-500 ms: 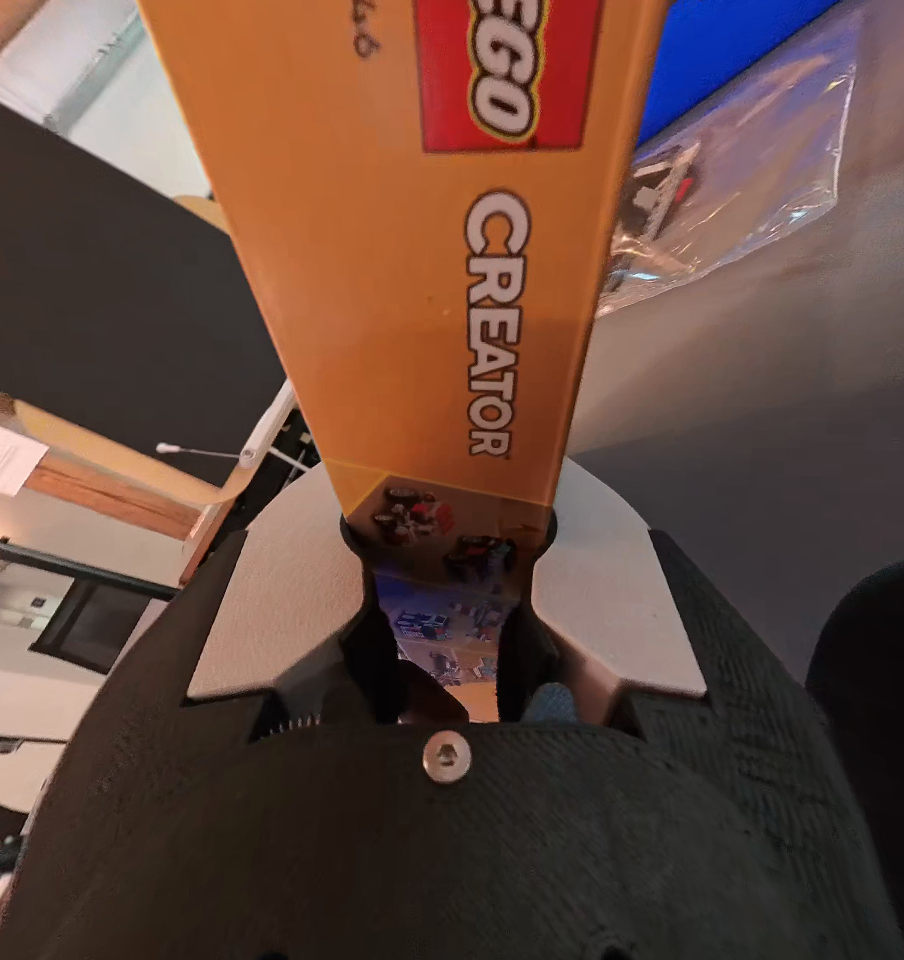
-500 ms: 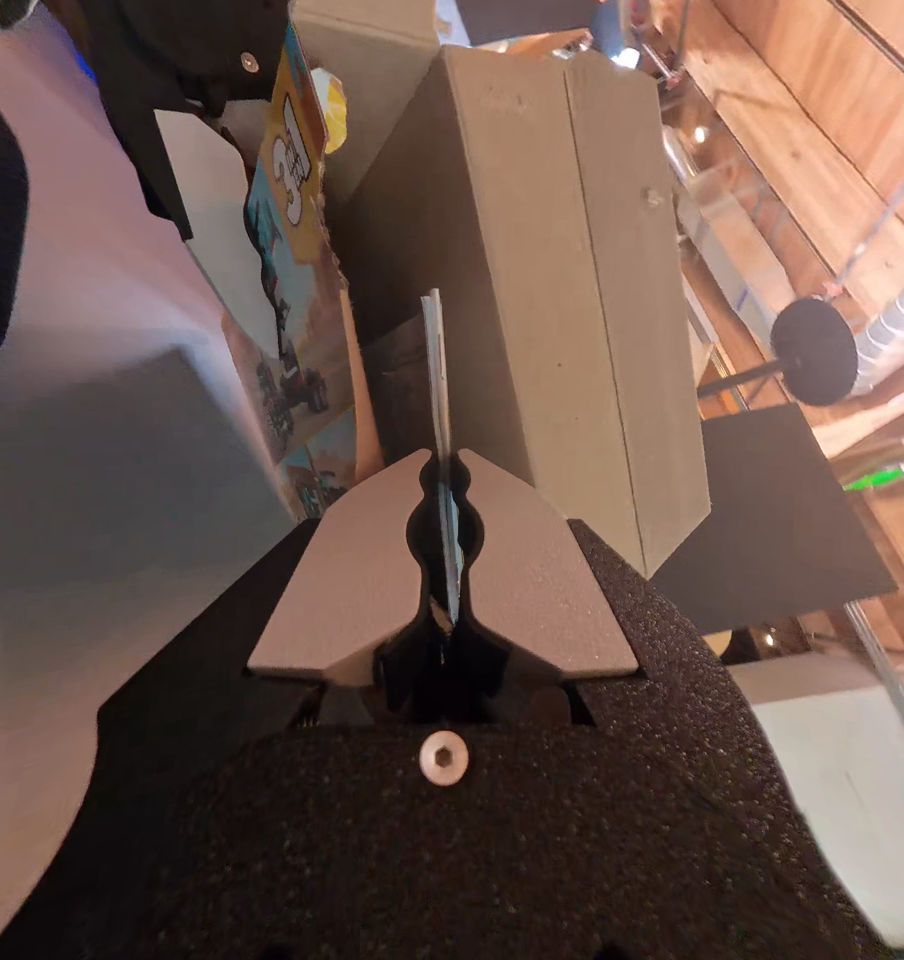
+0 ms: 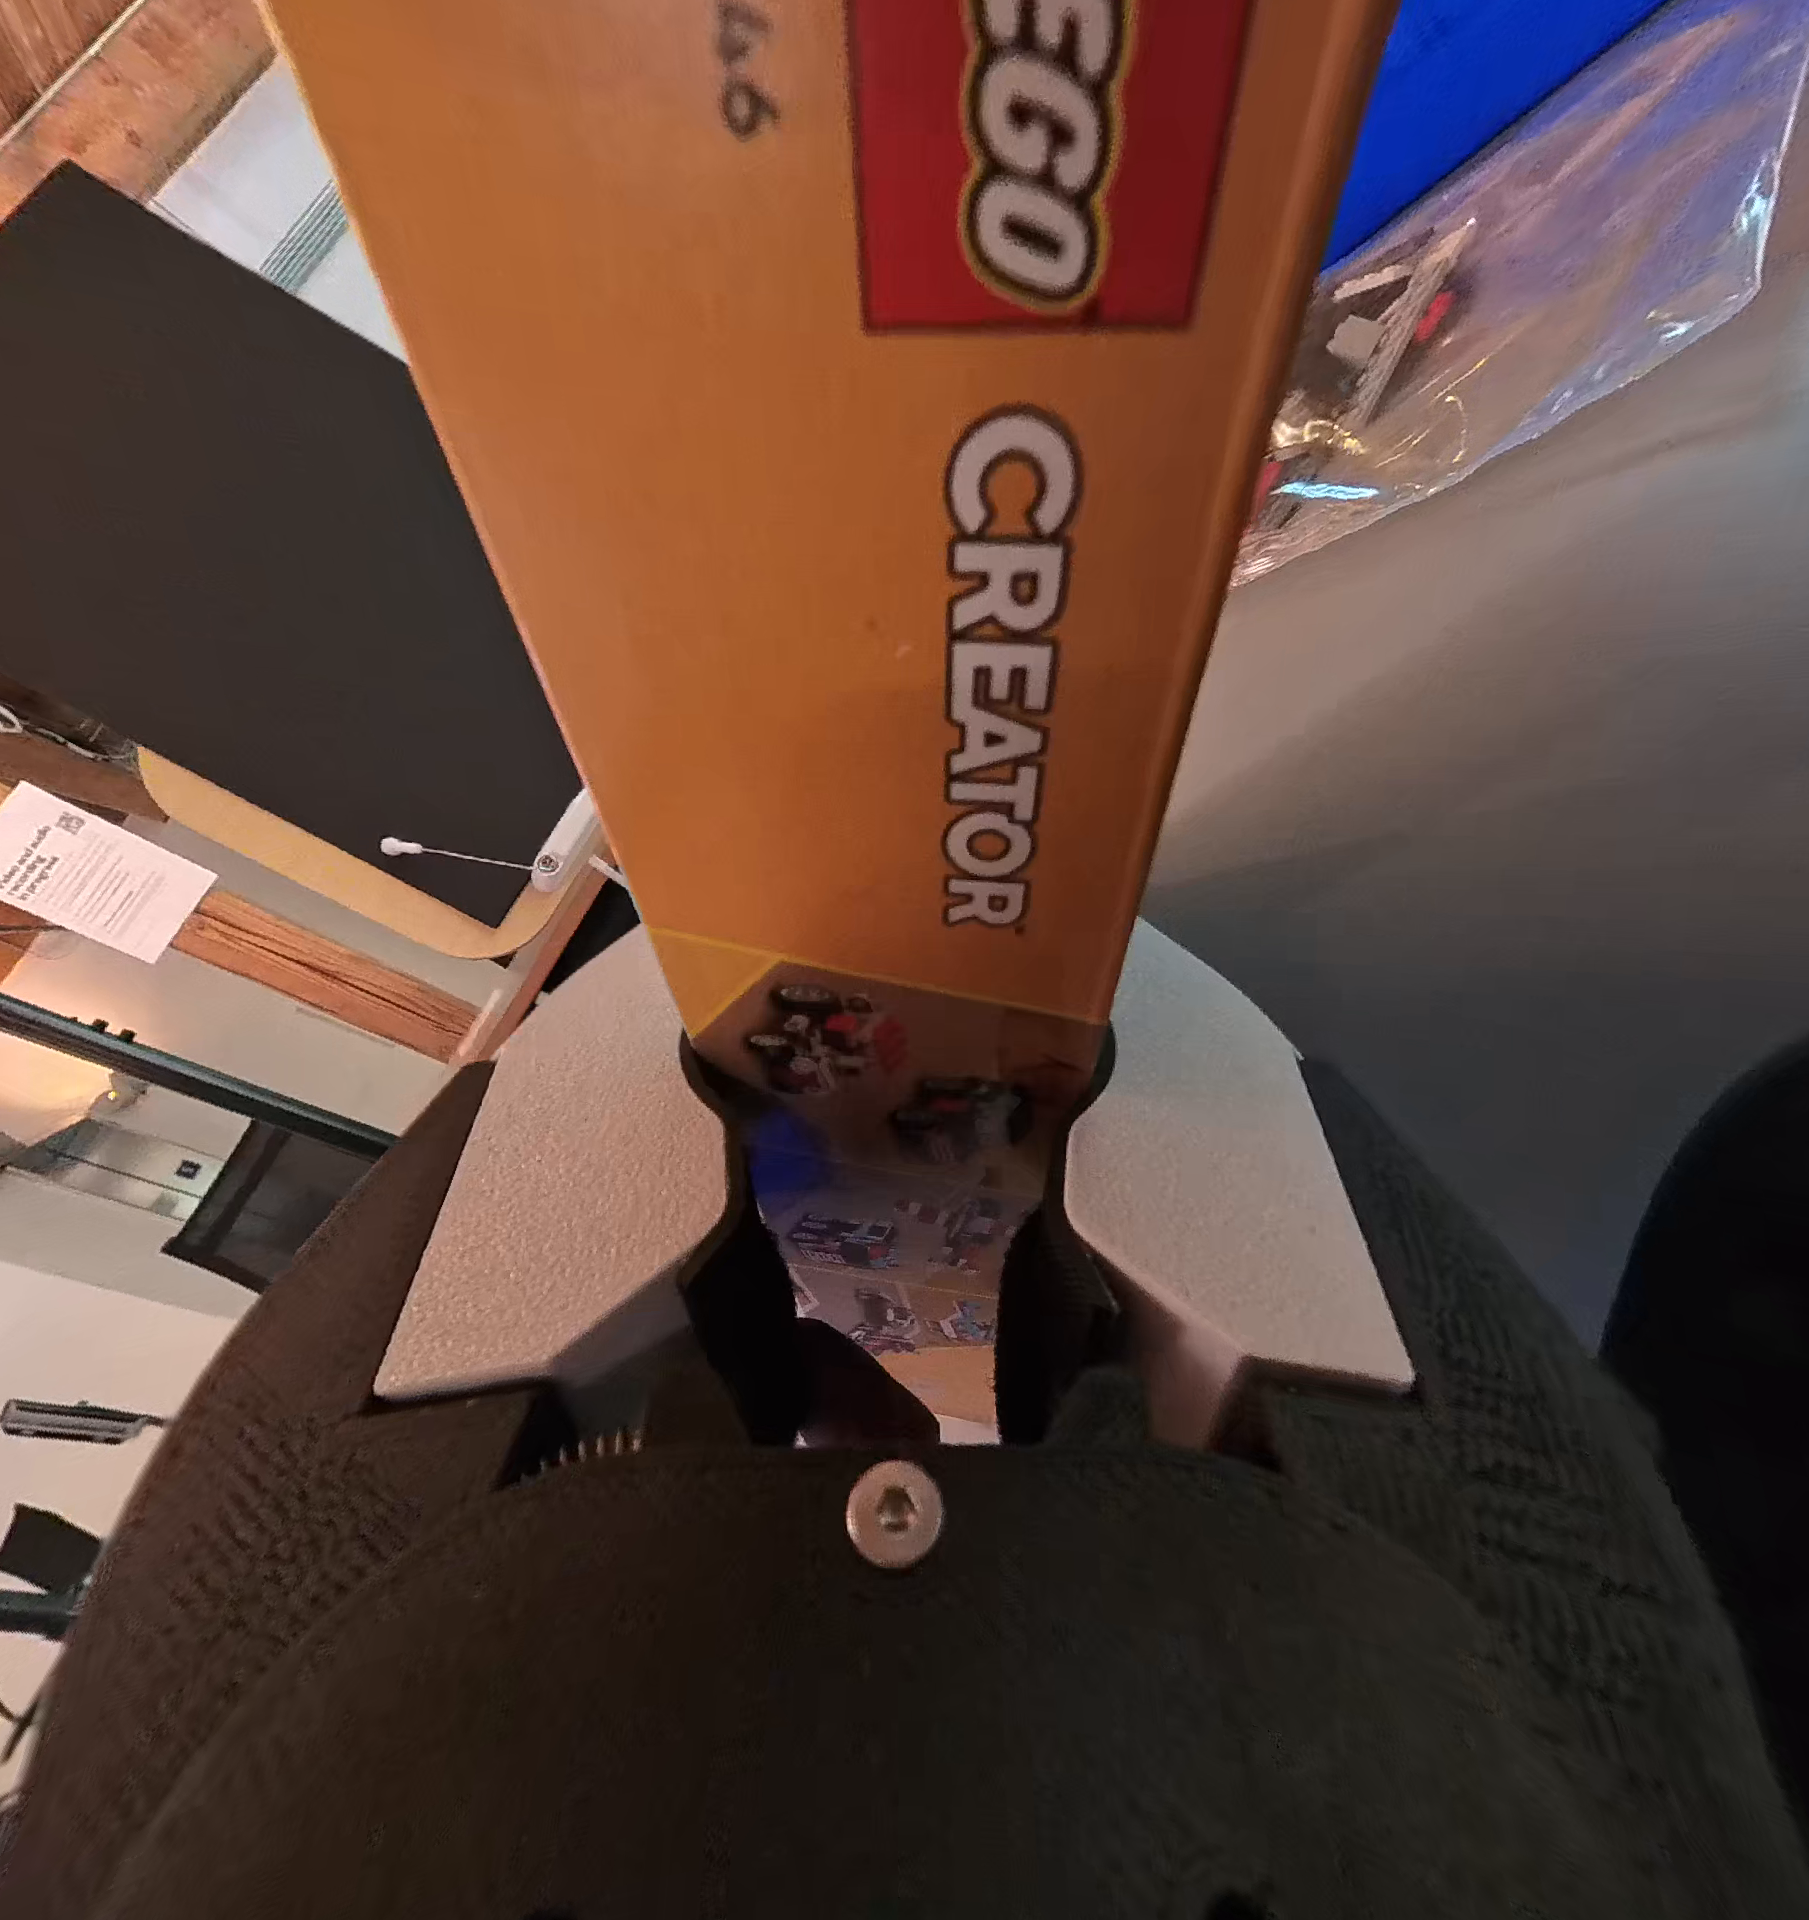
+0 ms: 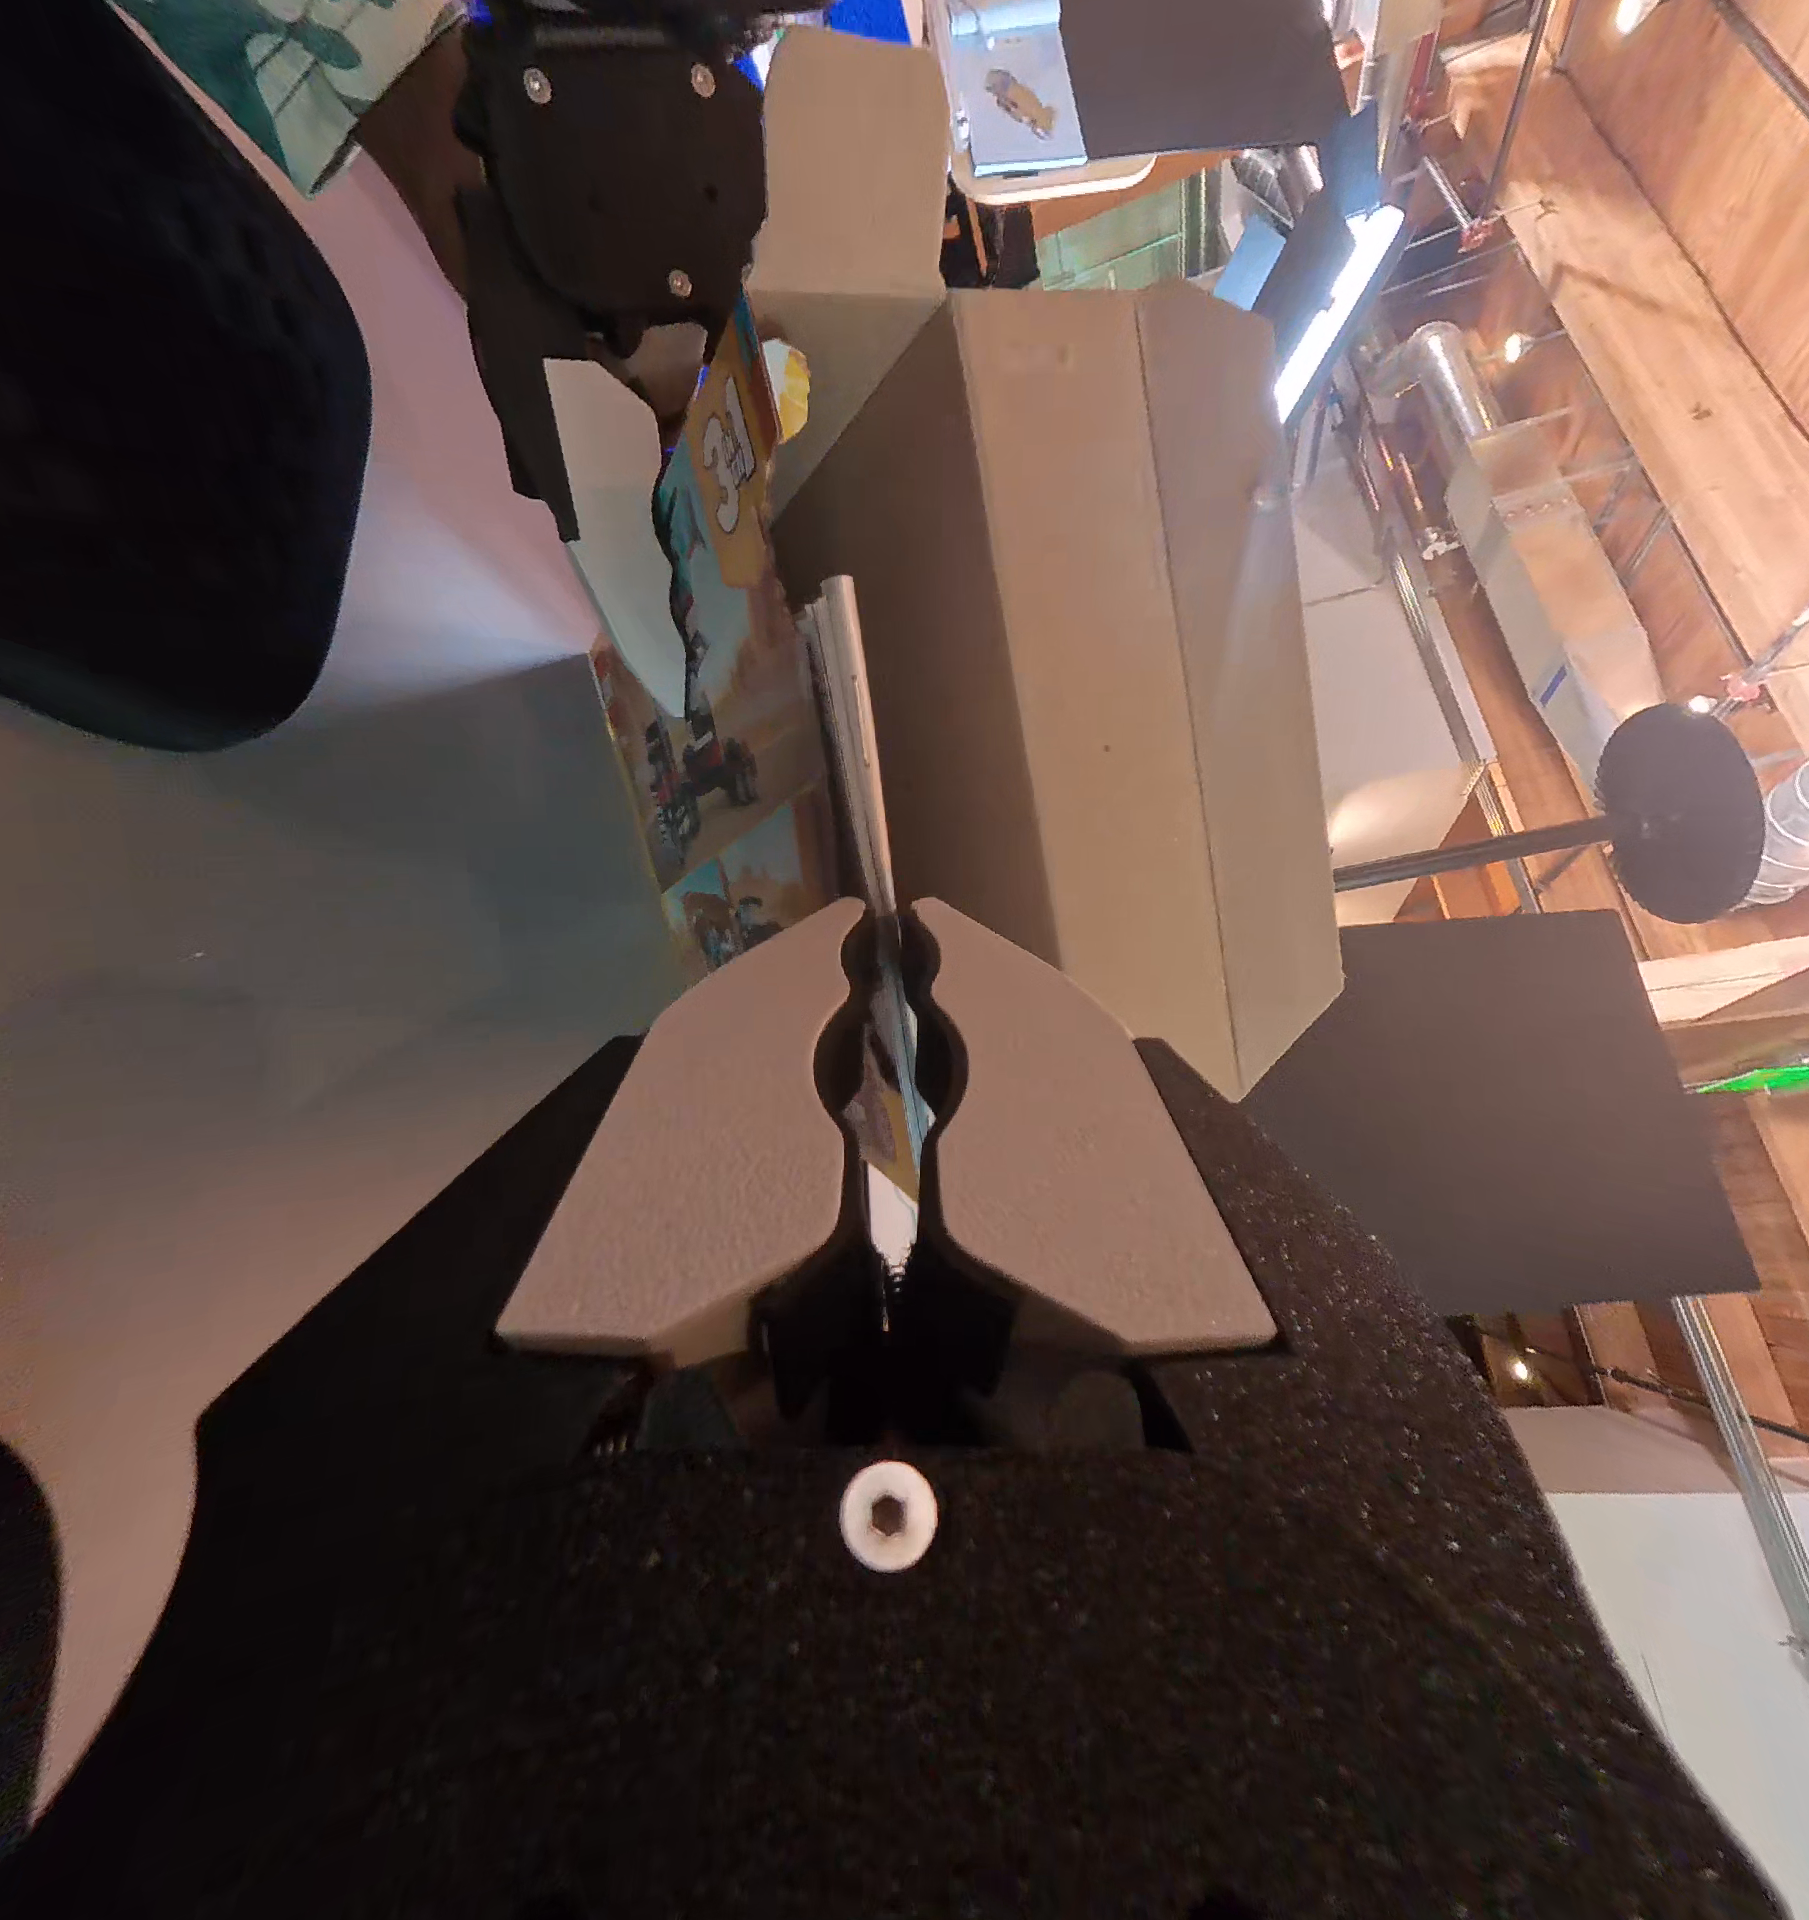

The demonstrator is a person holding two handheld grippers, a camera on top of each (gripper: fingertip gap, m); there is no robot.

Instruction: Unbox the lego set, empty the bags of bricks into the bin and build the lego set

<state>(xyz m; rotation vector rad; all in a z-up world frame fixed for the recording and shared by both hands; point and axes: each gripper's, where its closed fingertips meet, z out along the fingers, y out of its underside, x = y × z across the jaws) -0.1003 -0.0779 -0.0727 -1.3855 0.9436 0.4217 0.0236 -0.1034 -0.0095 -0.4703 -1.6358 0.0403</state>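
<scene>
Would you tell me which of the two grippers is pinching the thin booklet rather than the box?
The right gripper: its jaws are nearly closed on the thin booklet, seen edge-on. The left gripper is spread wider, clamping the yellow Lego box.

printed lego box (image 3: pixel 775 520), printed paper notice (image 3: pixel 84 873)

Left wrist view: box (image 3: pixel 775 499) runs forward from between the fingers of the left gripper (image 3: pixel 898 1023), held off the table (image 3: pixel 1502 831). Bag (image 3: pixel 1565 312) lies on the table, right of the box and beyond it. Right wrist view: right gripper (image 4: pixel 887 925) is closed on the edge of a booklet (image 4: pixel 853 727) that reaches forward into the open end of the box (image 4: pixel 1087 675). Open flap (image 4: pixel 848 177) stands at the far end. Left gripper (image 4: pixel 619 208) sits at the far left of the box.
</scene>
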